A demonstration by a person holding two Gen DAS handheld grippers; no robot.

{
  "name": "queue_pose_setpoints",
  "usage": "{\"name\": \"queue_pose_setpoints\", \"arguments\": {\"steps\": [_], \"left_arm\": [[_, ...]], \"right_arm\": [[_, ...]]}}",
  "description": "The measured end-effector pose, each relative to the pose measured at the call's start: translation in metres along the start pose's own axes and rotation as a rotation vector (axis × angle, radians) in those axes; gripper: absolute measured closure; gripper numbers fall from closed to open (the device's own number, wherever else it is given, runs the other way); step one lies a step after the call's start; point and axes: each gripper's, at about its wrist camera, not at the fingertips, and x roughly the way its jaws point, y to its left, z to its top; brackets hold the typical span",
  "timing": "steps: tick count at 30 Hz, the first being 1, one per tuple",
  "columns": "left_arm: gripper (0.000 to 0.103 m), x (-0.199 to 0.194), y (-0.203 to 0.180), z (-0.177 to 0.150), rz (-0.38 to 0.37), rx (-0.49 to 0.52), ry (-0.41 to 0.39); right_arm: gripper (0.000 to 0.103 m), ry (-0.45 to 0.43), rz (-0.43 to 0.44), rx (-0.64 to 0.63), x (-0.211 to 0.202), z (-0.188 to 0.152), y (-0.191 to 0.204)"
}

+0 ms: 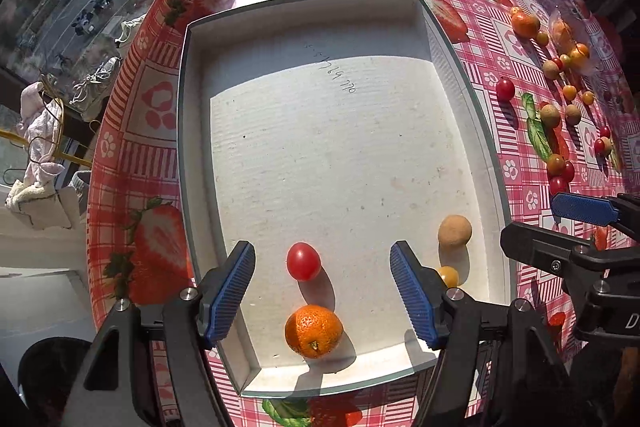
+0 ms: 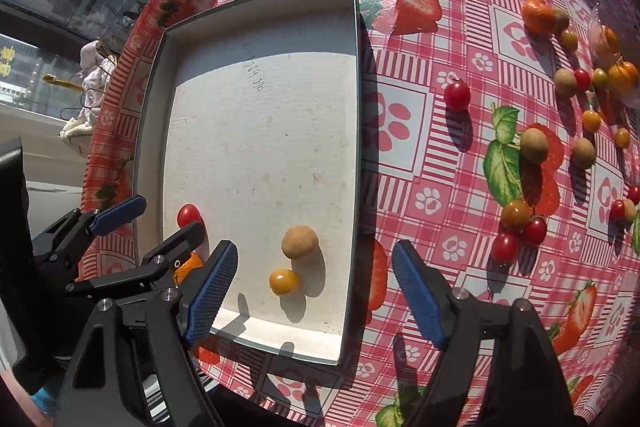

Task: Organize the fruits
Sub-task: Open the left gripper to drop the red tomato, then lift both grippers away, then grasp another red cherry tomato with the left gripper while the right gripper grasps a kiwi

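A white shallow box lies on the strawberry tablecloth. Inside it are a red cherry tomato, an orange mandarin, a tan longan and a small yellow tomato. My left gripper is open and empty above the box's near end, with the red tomato between its fingers. My right gripper is open and empty over the box's near right corner; the longan and yellow tomato lie just ahead of it. Its blue pad shows in the left wrist view.
Several loose fruits lie scattered on the cloth right of the box: red tomatoes, longans, a mandarin and a clear bag of fruit. The table's left edge borders a window over a street.
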Motion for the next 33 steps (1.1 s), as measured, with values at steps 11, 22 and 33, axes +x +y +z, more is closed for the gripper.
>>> {"name": "queue_pose_setpoints", "arguments": {"steps": [11,22,33], "left_arm": [[0.032,-0.022,-0.085,0.048,-0.048,0.190,-0.070],[0.032,0.010,-0.144,0.103,-0.049,0.259,-0.064],[0.032,0.060,-0.162,0.127,0.000,0.275,-0.012]], "right_arm": [[0.021,0.031,-0.061,0.281,-0.016,-0.042,-0.121],[0.021,-0.010,-0.081,0.384,-0.035,-0.035,-0.200],[0.025,-0.085,-0.091,0.411,-0.036,0.011,-0.233]]}}
